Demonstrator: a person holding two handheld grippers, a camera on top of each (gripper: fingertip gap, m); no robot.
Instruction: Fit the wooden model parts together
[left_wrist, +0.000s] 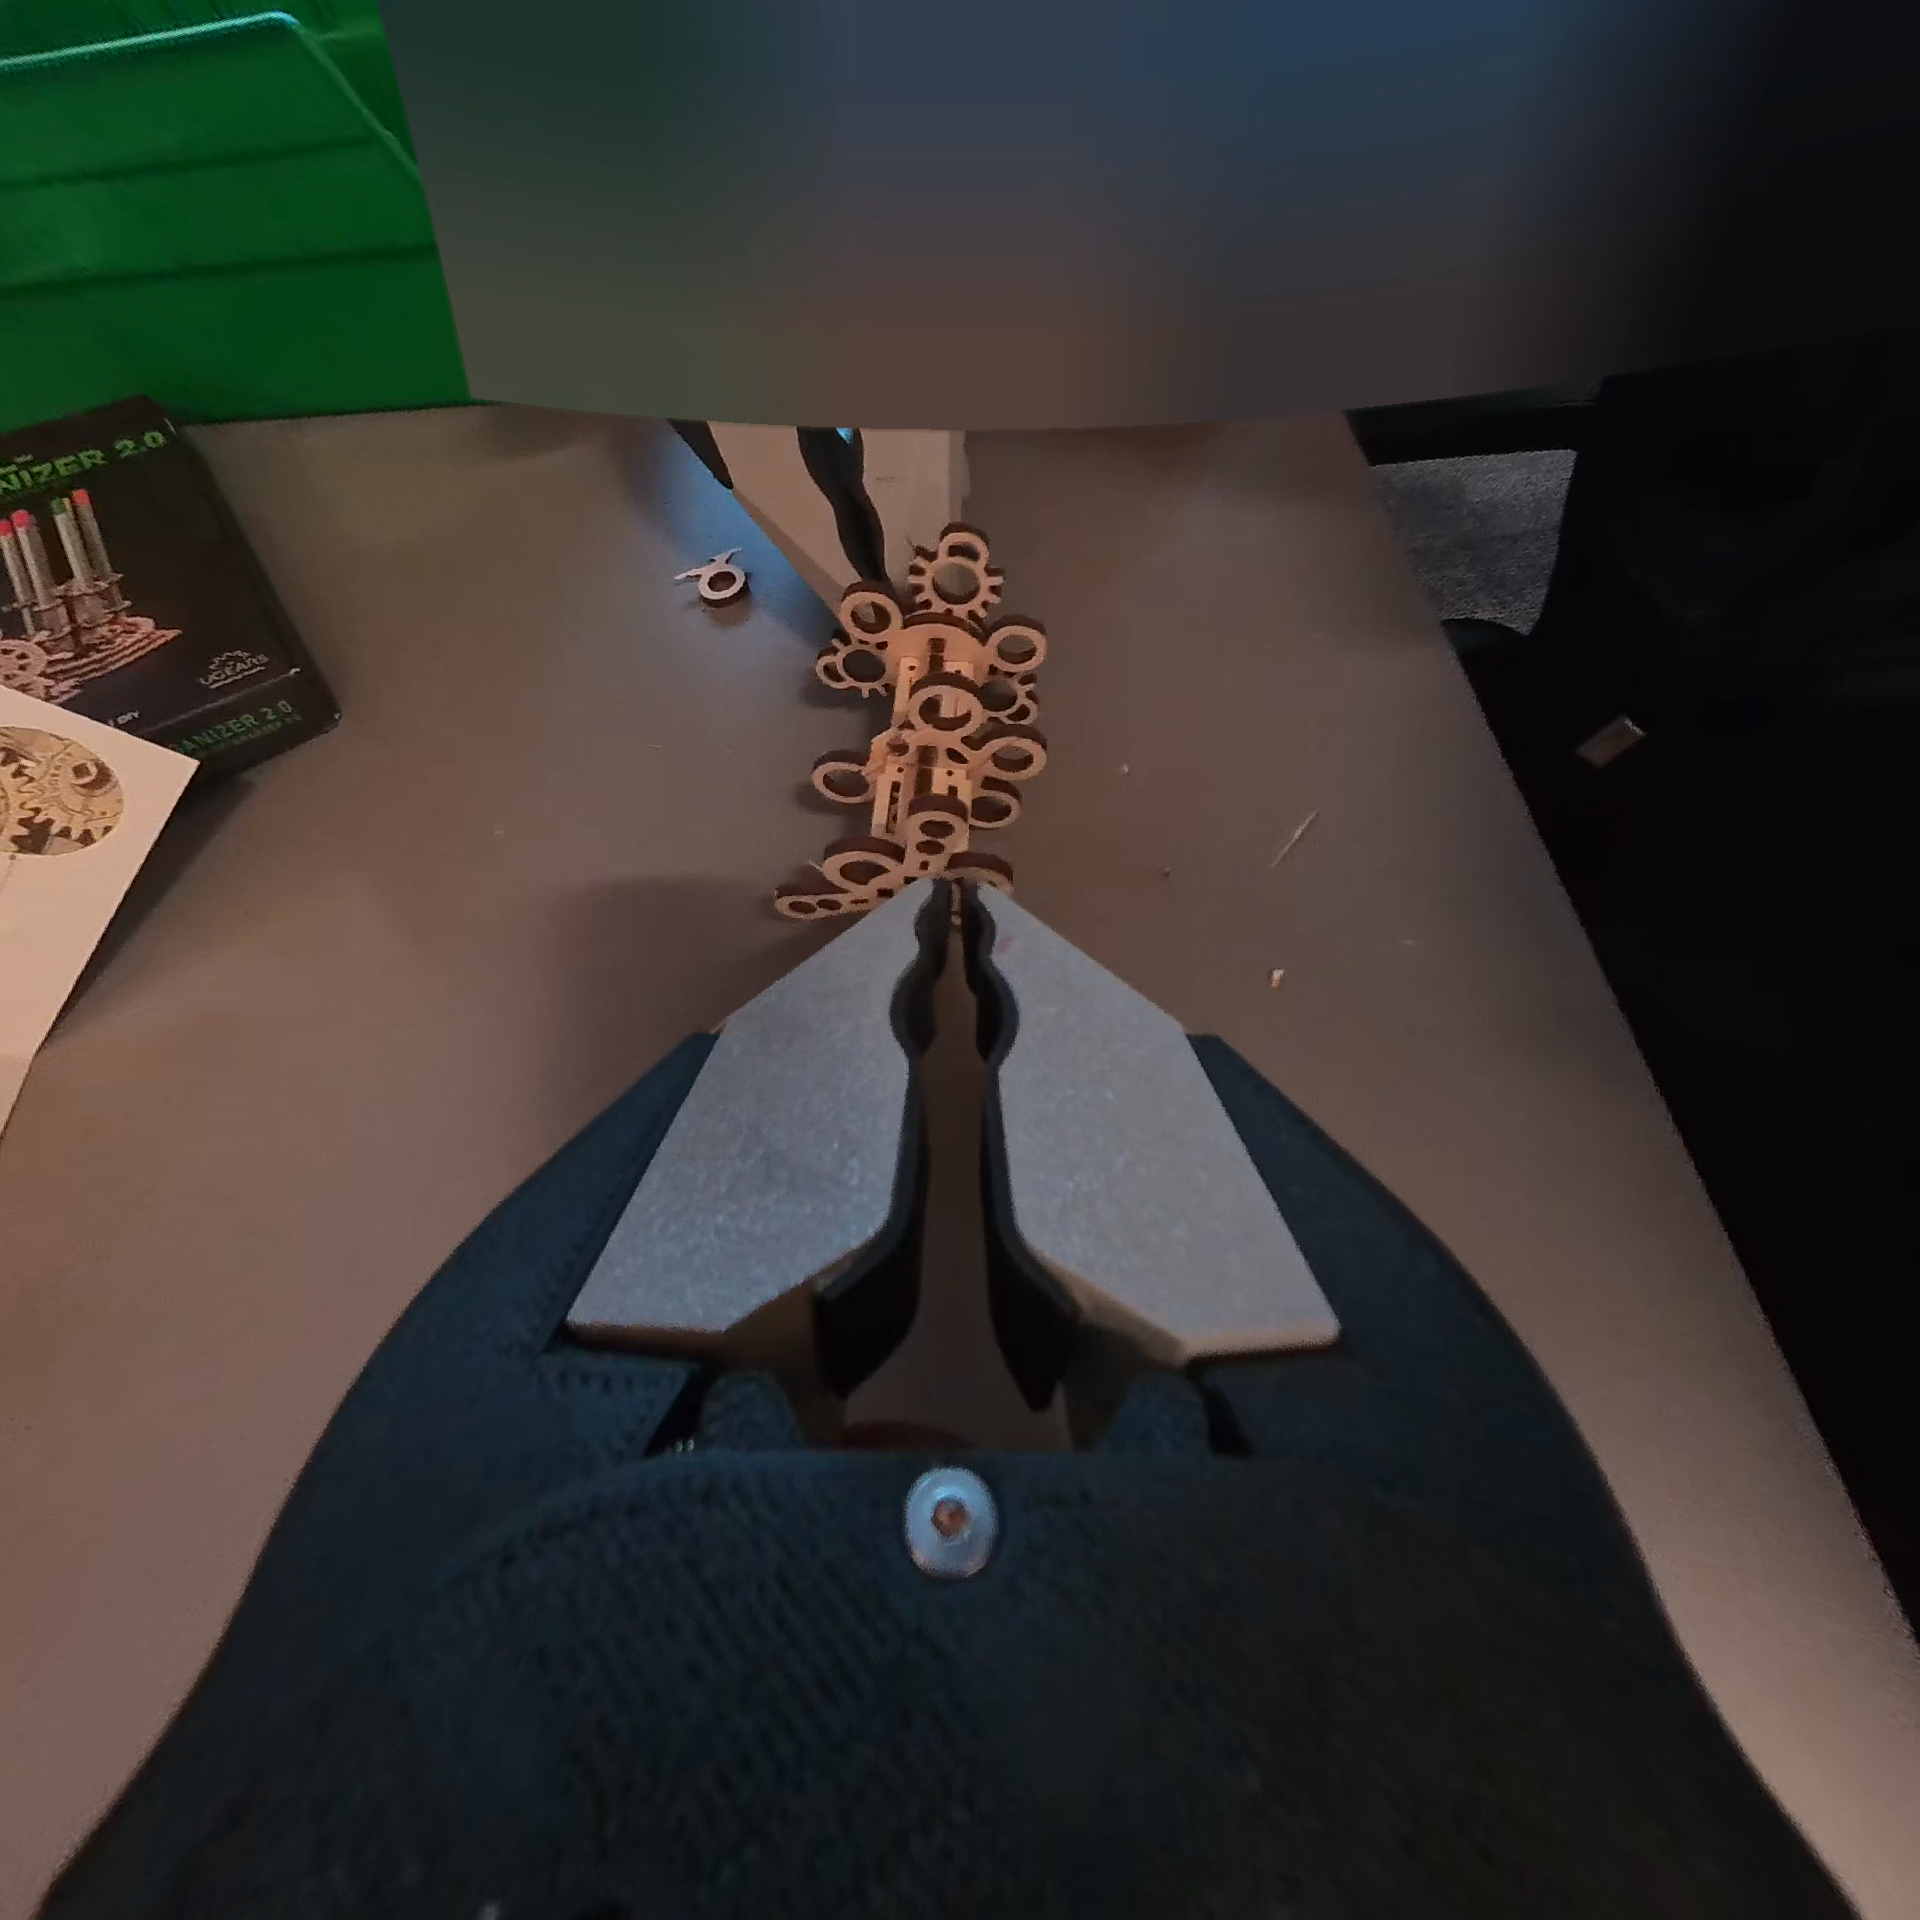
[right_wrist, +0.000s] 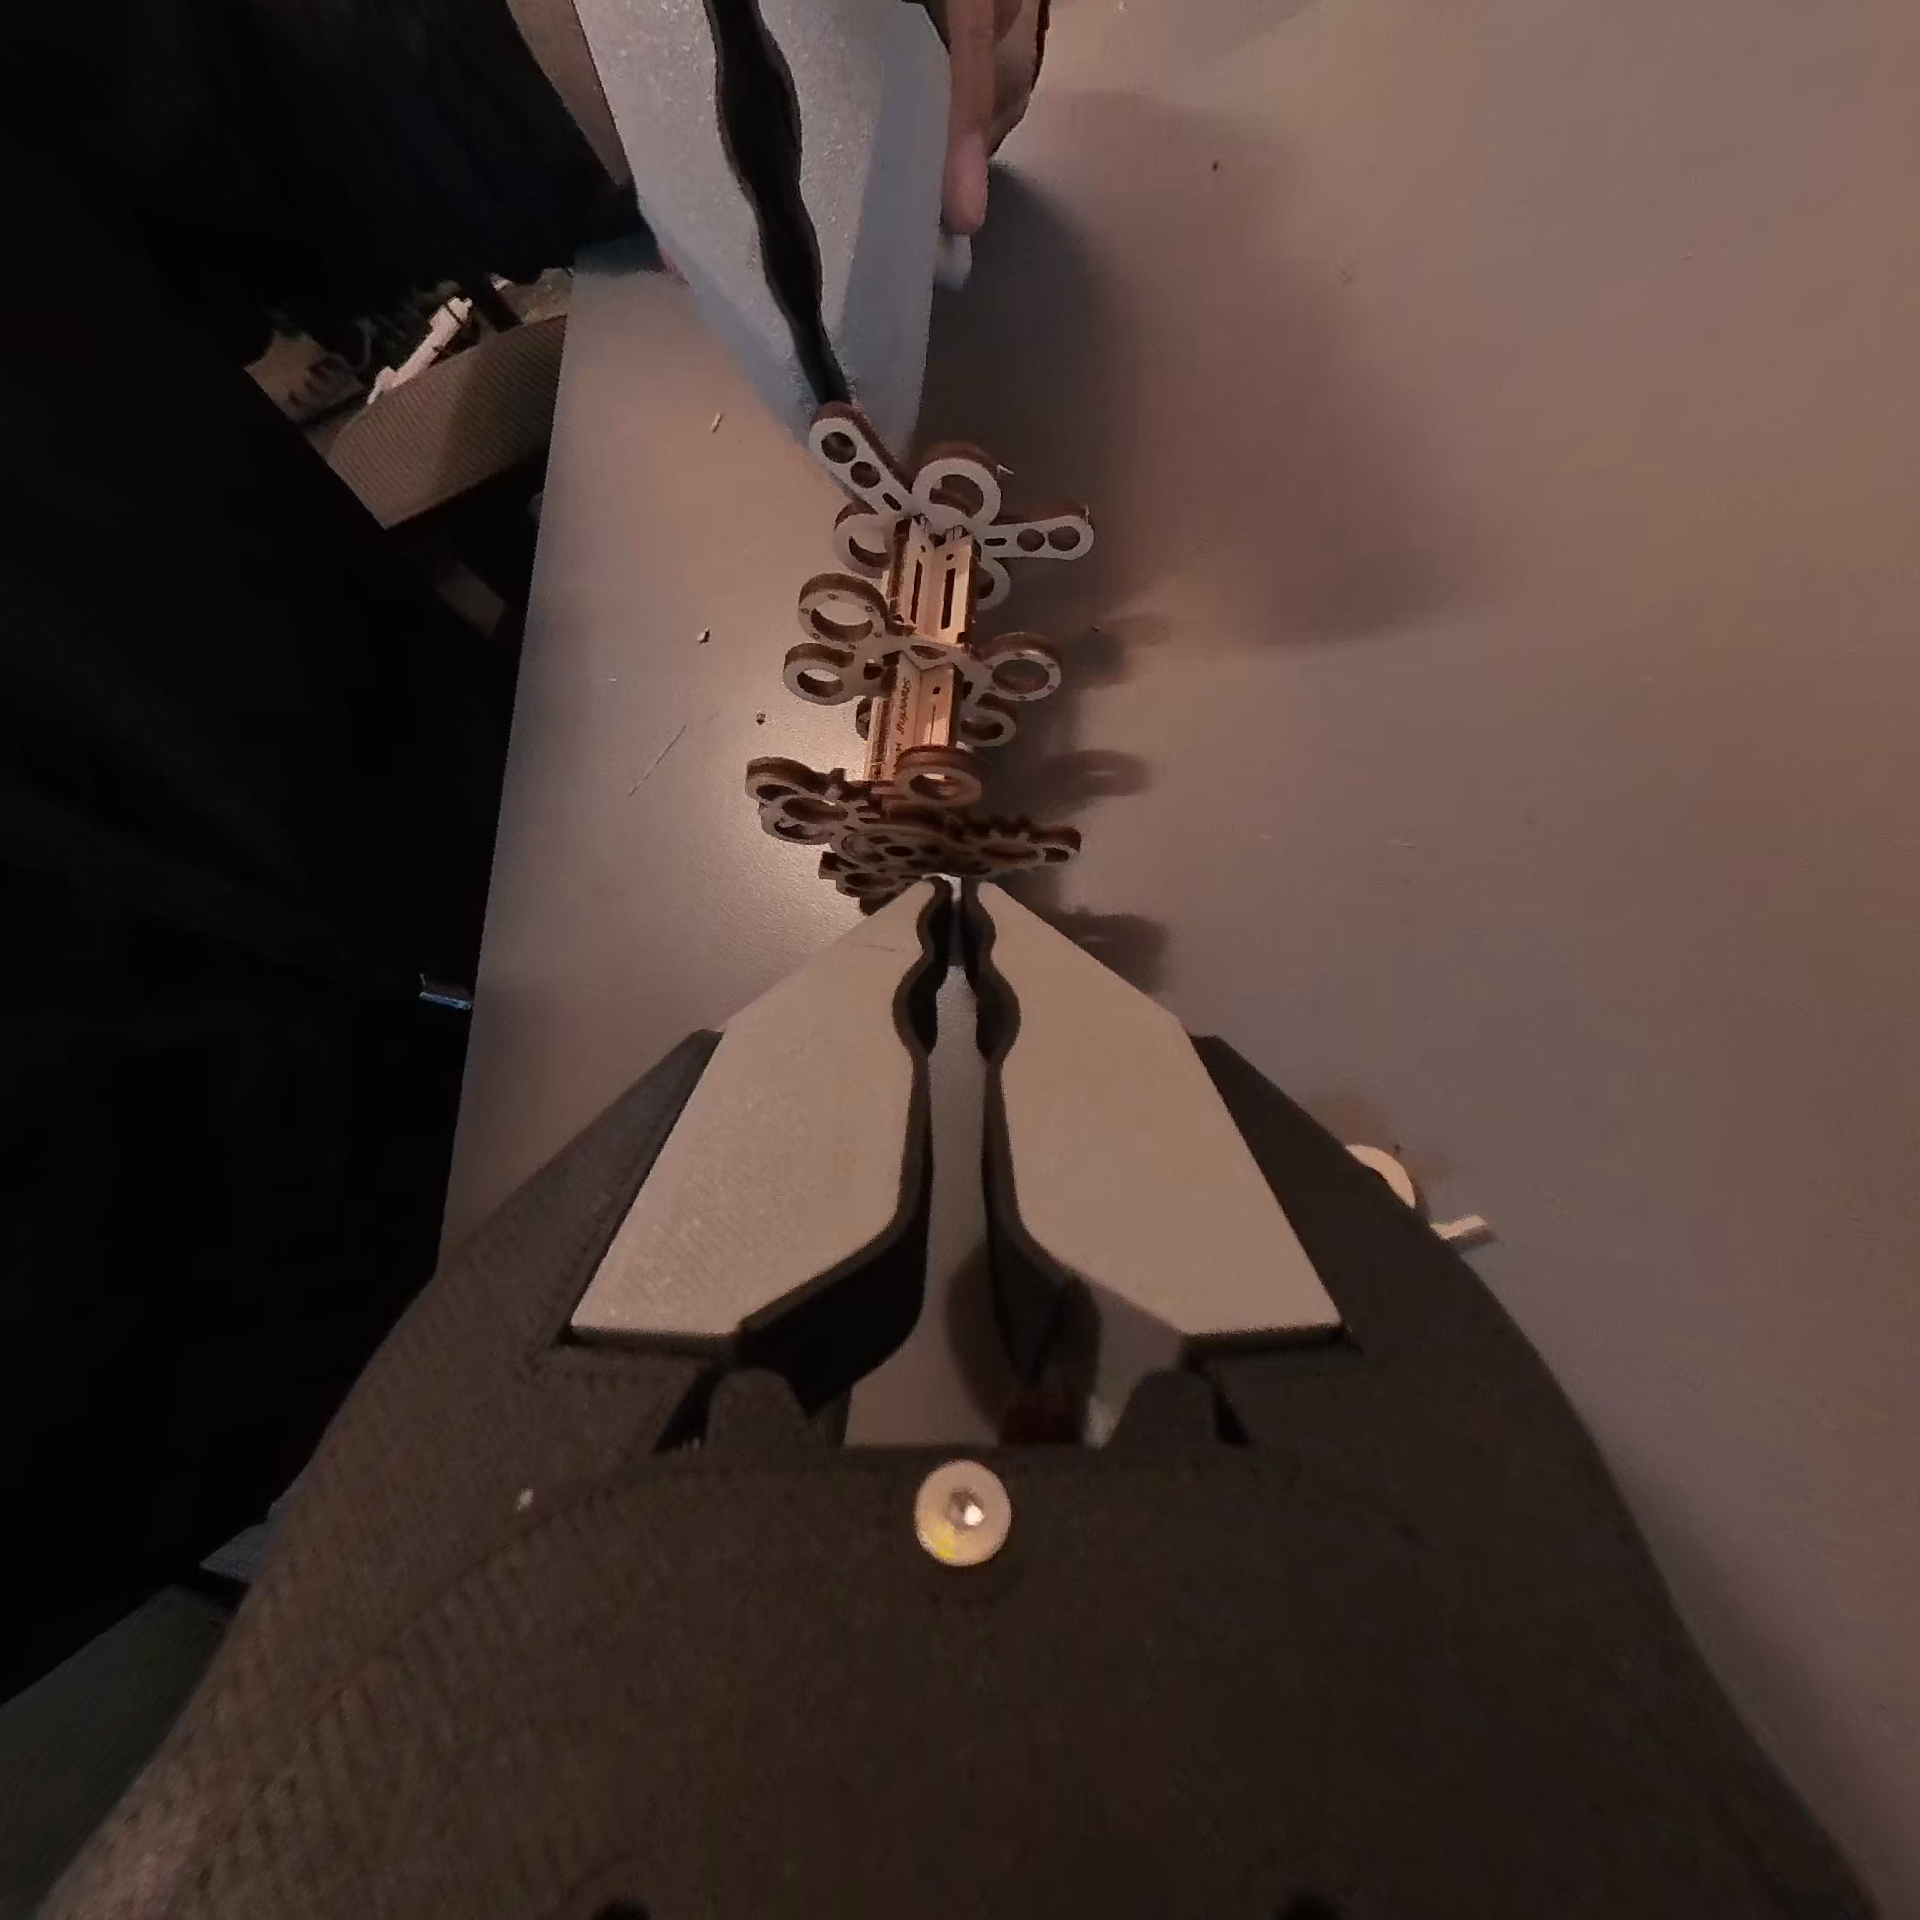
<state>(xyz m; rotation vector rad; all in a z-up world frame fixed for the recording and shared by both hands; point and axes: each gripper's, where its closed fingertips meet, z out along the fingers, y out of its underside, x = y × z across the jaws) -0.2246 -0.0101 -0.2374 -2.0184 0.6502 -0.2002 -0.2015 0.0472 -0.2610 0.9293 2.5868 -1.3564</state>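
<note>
A wooden model (left_wrist: 940, 717) of a pale square column with several ring-and-gear plates is held level above the grey table (left_wrist: 416, 1039), between my two grippers. My left gripper (left_wrist: 954, 888) is shut on the plate at the model's near end. My right gripper (left_wrist: 868, 551) grips the far end in the left wrist view. In the right wrist view, my right gripper (right_wrist: 954, 885) is shut on the dark gear plate at its end of the model (right_wrist: 925, 582), and my left gripper (right_wrist: 831, 312) pinches the opposite plate.
A small loose wooden piece (left_wrist: 712, 580) lies on the table left of the model. The kit's black box (left_wrist: 135, 582) and a paper sheet (left_wrist: 62, 831) lie at the left, a green bin (left_wrist: 208, 208) behind. Another small piece (right_wrist: 1392, 1174) lies near my right gripper. The table edge (right_wrist: 540, 623) drops off beside the model. There is about 8 centimetres between the tips of the two grippers. The small loose wooden piece (left_wrist: 712, 580) lies around 9 centimetres away from my right fingertips.
</note>
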